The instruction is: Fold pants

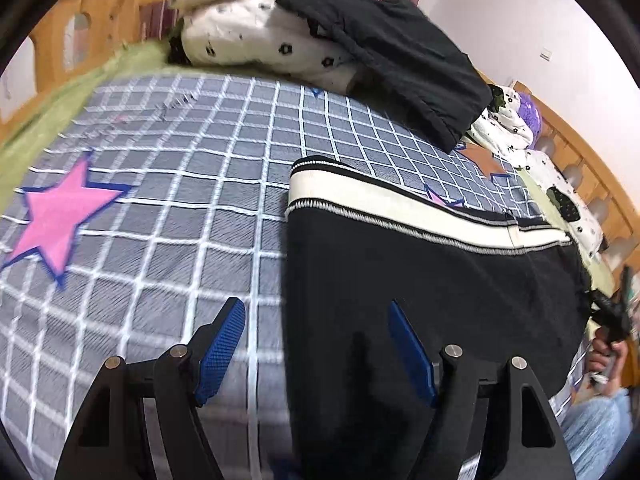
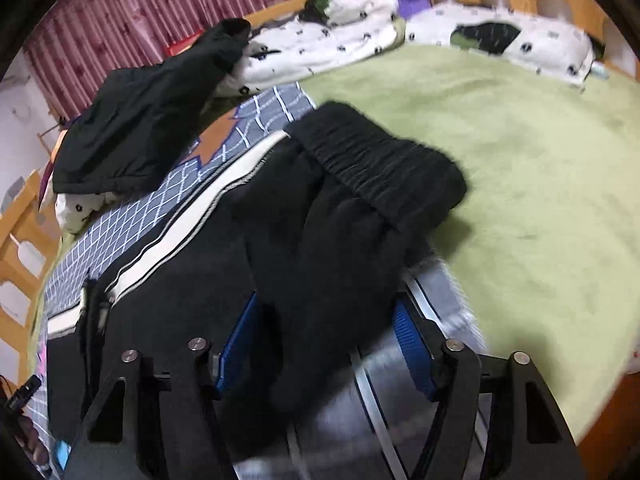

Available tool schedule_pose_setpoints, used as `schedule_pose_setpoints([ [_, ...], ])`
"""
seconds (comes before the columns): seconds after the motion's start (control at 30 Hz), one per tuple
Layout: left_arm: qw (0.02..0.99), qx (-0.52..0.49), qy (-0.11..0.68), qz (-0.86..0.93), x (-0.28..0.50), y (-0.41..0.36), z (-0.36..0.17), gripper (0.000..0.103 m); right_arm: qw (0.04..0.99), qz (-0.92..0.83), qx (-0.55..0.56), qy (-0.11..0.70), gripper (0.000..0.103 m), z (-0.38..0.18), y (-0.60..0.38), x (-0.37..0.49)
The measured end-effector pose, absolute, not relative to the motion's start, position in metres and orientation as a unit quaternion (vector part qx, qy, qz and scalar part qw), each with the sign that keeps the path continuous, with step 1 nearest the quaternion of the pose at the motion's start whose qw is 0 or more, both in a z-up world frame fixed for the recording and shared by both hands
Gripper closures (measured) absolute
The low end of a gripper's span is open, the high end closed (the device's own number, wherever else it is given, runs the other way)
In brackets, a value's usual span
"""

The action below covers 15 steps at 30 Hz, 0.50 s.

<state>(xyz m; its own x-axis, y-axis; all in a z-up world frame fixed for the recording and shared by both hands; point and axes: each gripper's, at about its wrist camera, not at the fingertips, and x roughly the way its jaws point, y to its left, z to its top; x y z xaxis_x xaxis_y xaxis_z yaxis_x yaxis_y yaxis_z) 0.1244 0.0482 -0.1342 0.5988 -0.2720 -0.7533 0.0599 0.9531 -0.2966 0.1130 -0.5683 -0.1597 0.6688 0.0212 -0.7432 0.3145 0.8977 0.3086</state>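
Black pants edge lies between both released tools; gridded sheet spreads leftward.

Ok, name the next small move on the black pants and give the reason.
Probably bring the left gripper down onto the pants' near edge and close. Its jaws stand open above the checked sheet, and the right gripper looks open around the bunched waistband end.

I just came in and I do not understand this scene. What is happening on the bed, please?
A person is folding black pants on a checked sheet, with a gripper in each hand. The pants lie partly folded, their waistband turned over on top. The left gripper is open above the pants' edge, holding nothing. The right gripper has black cloth between its pads, but the jaws look open, not pinching. Another dark garment lies on a white quilt behind.
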Motion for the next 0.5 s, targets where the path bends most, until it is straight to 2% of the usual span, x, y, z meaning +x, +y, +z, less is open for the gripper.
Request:
schedule_pose_setpoints([
  [0.1, 0.864, -0.129, 0.477, -0.097, 0.155, 0.048, -0.158, 0.035, 0.891, -0.076, 0.217, 0.392, 0.036, -0.166, -0.567, 0.135],
  [0.2, 0.867, -0.118, 0.474, -0.104, 0.167, 0.043, -0.169, 0.037, 0.89, -0.081, 0.22, 0.392, 0.035, -0.171, -0.568, 0.151],
  [0.23, 0.867, -0.122, 0.471, -0.108, 0.171, 0.042, -0.169, 0.044, 0.891, -0.08, 0.22, 0.39, 0.035, -0.171, -0.568, 0.154],
  [0.27, 0.862, -0.135, 0.475, -0.115, 0.177, 0.042, -0.168, 0.059, 0.891, -0.081, 0.216, 0.39, 0.041, -0.17, -0.568, 0.157],
  [0.3, 0.852, -0.157, 0.483, -0.124, 0.182, 0.043, -0.167, 0.069, 0.892, -0.092, 0.208, 0.39, 0.057, -0.167, -0.568, 0.158],
  [0.33, 0.846, -0.166, 0.491, -0.124, 0.184, 0.042, -0.165, 0.079, 0.894, -0.1, 0.2, 0.388, 0.066, -0.163, -0.569, 0.156],
  [0.37, 0.848, -0.162, 0.491, -0.117, 0.183, 0.038, -0.16, 0.089, 0.898, -0.099, 0.192, 0.383, 0.07, -0.155, -0.567, 0.154],
  [0.43, 0.869, -0.131, 0.463, -0.116, 0.173, 0.025, -0.14, 0.091, 0.912, -0.092, 0.164, 0.364, 0.082, -0.134, -0.557, 0.149],
  [0.5, 0.886, -0.112, 0.435, -0.118, 0.161, 0.015, -0.116, 0.092, 0.929, -0.087, 0.115, 0.34, 0.086, -0.104, -0.534, 0.146],
])
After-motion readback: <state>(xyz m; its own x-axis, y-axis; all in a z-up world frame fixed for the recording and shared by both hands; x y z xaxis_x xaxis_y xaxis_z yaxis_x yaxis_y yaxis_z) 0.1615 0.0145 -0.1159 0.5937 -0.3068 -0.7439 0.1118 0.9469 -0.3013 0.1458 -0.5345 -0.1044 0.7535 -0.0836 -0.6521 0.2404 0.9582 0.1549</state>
